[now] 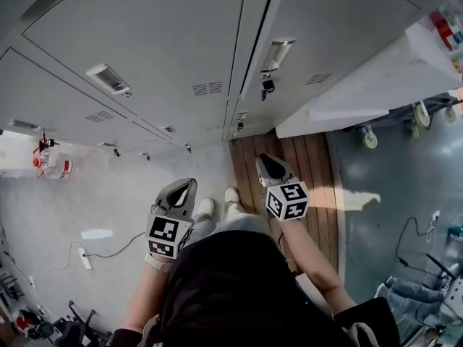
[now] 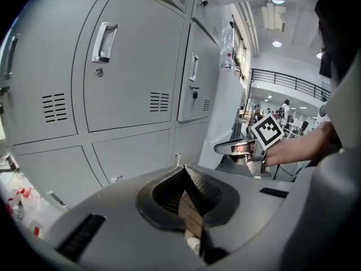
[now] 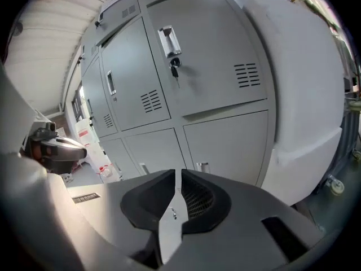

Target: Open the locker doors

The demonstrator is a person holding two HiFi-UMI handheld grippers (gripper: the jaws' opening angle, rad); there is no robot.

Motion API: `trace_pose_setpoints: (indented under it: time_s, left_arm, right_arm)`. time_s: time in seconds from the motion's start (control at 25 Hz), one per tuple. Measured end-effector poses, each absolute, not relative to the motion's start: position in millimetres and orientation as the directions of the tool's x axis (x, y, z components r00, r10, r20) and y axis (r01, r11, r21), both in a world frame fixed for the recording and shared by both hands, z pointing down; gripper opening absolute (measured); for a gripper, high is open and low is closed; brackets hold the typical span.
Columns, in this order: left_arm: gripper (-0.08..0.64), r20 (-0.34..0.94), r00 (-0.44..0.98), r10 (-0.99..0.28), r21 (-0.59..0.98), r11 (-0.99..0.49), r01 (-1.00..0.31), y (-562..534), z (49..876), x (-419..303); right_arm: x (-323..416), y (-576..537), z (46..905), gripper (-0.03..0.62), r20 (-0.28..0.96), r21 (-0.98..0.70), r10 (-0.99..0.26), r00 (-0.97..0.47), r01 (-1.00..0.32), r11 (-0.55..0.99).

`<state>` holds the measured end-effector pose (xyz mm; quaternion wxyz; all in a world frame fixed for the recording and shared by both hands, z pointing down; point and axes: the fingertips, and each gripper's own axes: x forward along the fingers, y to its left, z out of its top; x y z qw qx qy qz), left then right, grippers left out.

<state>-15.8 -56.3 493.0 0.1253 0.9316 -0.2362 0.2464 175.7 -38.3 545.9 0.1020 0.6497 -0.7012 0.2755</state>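
The head view looks steeply down from above the person, the lockers (image 1: 145, 56) filling ten to two o'clock. Each gripper view rides behind its own jaws, facing them from nearby. Both share the keyed door (image 2: 196, 66), just past twelve o'clock in each; the head view has it at one.

Right gripper (image 3: 176, 173) jaws together, nothing between; grey locker doors (image 3: 214, 89) ahead; key (image 3: 175, 71) in lock.

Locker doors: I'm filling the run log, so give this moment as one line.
left gripper shut, empty | right gripper shut, empty | locker doors untouched
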Motion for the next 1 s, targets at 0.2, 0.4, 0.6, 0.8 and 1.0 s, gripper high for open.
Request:
trace_pose_setpoints:
  time_s: [0.2,0.4,0.6,0.8,1.0]
  left_arm:
    - [0.018,0.533,0.716,-0.450,0.125,-0.796,-0.593,-58,502,-19]
    - [0.018,0.549,0.651,-0.525,0.123,-0.719,-0.684,-62,508,-32]
    - [0.018,0.563,0.587,-0.582,0.121,-0.645,-0.755,-61,512,-49]
    - [0.018,0.592,0.526,-0.611,0.115,-0.582,-0.805,-53,518,-69]
    - [0.018,0.616,0.486,-0.620,0.108,-0.545,-0.831,-45,521,-81]
  right_arm:
    - [180,-66,583,0.103,0.527,-0.264,-0.822,-0.213,-0.961,0.080]
    - [183,-92,619,0.168,0.557,-0.253,-0.788,-0.263,-0.957,0.141]
    - [182,-114,653,0.249,0.582,-0.244,-0.757,-0.297,-0.952,0.185]
    - [175,-132,680,0.282,0.612,-0.235,-0.721,-0.325,-0.945,0.226]
    - [173,-151,706,0.306,0.635,-0.209,-0.703,-0.321,-0.947,0.244]
